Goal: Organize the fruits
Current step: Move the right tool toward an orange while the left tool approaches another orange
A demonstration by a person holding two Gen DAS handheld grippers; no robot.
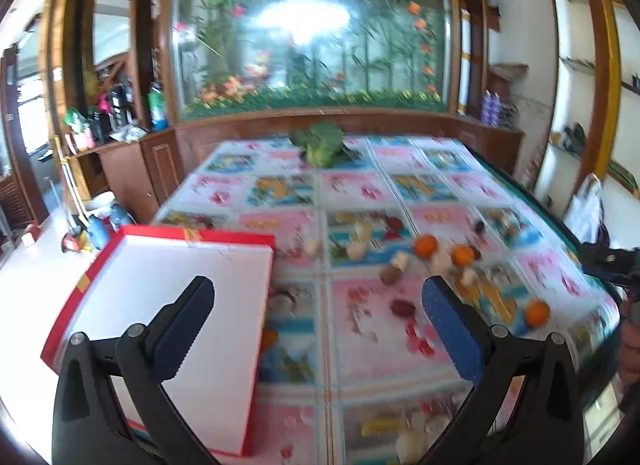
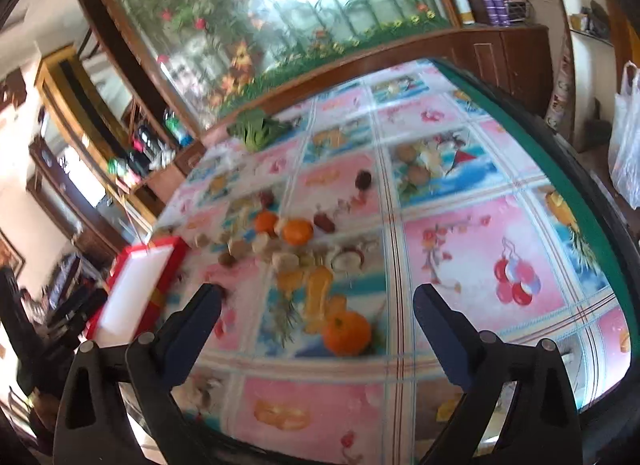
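**Both grippers wide open above the table**

My right gripper (image 2: 318, 307) gapes wide, holding nothing; one orange (image 2: 347, 334) sits just beyond, between the fingers. My left gripper (image 1: 316, 301) is equally spread and empty, red box (image 1: 168, 285) under its left finger. Farther out, scattered fruits (image 1: 404, 257) lie mid-table, leafy greens (image 1: 320, 145) at the far edge.

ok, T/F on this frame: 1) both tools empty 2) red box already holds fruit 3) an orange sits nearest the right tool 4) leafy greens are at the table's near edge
1) Both tools empty: true. The left tool and right tool stand open with nothing between them.
2) Red box holds fruit: false. Its white inside shows bare.
3) Orange nearest the right tool: true.
4) Leafy greens at the near edge: false. They lie at the far end, by the wood cabinet.
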